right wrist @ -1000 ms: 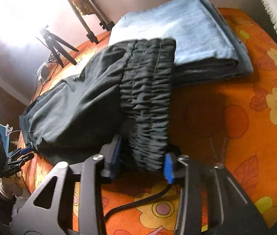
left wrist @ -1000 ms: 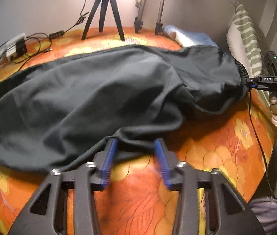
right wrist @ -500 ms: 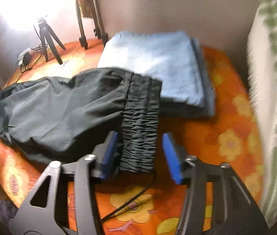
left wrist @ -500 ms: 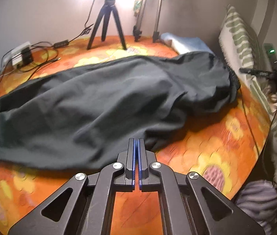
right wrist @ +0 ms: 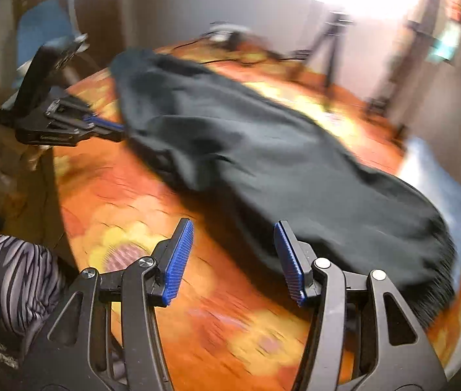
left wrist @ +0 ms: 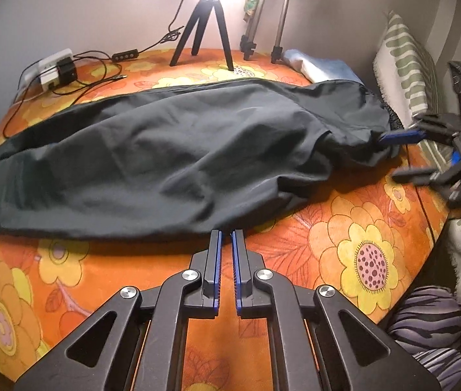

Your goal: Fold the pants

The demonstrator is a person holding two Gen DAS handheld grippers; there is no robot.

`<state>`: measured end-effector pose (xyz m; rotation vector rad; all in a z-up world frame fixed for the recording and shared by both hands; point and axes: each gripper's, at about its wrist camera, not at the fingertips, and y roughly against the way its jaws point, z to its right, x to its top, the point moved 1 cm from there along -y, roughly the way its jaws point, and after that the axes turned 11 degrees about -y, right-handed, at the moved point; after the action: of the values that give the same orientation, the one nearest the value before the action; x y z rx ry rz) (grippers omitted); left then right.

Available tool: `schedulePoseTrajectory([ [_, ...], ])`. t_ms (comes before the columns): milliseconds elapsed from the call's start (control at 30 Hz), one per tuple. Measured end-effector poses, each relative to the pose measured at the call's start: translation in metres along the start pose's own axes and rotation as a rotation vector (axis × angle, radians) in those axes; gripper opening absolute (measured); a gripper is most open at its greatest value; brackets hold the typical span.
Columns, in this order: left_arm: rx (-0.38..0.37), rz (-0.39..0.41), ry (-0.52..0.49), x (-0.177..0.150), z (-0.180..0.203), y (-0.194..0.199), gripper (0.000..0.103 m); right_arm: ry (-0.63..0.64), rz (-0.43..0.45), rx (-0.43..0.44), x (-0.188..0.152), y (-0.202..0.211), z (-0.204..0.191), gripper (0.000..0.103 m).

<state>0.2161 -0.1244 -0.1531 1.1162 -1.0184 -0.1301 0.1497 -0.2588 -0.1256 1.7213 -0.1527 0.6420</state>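
Dark grey pants [left wrist: 172, 156] lie lengthwise across the orange flowered bed [left wrist: 354, 247], waistband to the right. My left gripper [left wrist: 225, 233] is nearly shut with a thin gap, empty, at the near hem edge. My right gripper [right wrist: 232, 228] is open and empty above the bed beside the pants [right wrist: 279, 163]; it also shows in the left wrist view [left wrist: 403, 153] by the waistband. The left gripper shows in the right wrist view [right wrist: 113, 128] at the pants' edge.
Tripods [left wrist: 204, 29] and light stands [left wrist: 263, 16] stand at the back. A power strip with cables [left wrist: 54, 71] lies back left. Folded blue jeans [left wrist: 321, 68] and a striped pillow [left wrist: 406, 65] lie at right. A striped bundle [left wrist: 426, 325] sits off the bed's right edge.
The left gripper closed, then opened a slit. The right gripper let go of the waistband, drew back and swung left, now looking along the pants; its view is blurred.
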Motion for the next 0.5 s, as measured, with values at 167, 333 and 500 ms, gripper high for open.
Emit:
schedulePoseTrajectory([
  [167, 0.007, 0.011, 0.029, -0.007, -0.012, 0.006, 0.005, 0.082, -0.048, 0.053, 0.015, -0.041, -0.039, 0.055],
  [333, 0.006, 0.04, 0.054, -0.011, -0.02, 0.015, 0.005, 0.146, -0.104, 0.054, 0.028, -0.079, -0.065, 0.055],
  [500, 0.007, 0.064, 0.067, -0.015, -0.027, 0.024, 0.005, 0.174, -0.147, -0.004, 0.031, -0.105, -0.072, 0.055],
])
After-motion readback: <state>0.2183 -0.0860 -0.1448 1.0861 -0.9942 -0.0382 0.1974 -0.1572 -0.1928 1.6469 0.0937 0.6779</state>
